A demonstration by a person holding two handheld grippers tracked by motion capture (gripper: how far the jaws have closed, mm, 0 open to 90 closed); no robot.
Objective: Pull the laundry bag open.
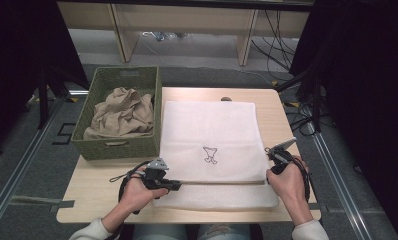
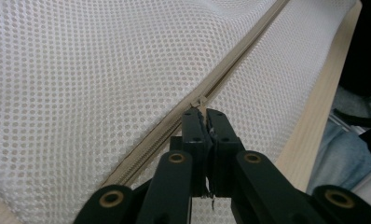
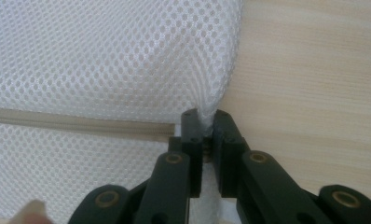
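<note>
Holding beige cloth (image 1: pixel 121 114): green basket (image 1: pixel 118 146)

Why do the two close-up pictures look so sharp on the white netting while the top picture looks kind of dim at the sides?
High view: light falls on the table, the sides drop into black, and the mesh bag looks pale with its weave lost. Left gripper view: the zipper and holes are crisp, though the near jaws soften. Right gripper view: the mesh is sharp, with a blurred pale shape at the bottom left corner.

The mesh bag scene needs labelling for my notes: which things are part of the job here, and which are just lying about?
In the job:
- white mesh bag
- its zipper
- left gripper, shut on the zipper pull
- right gripper, pinching the bag's edge

Lying about:
- green basket
- beige cloth in it
- table
</note>
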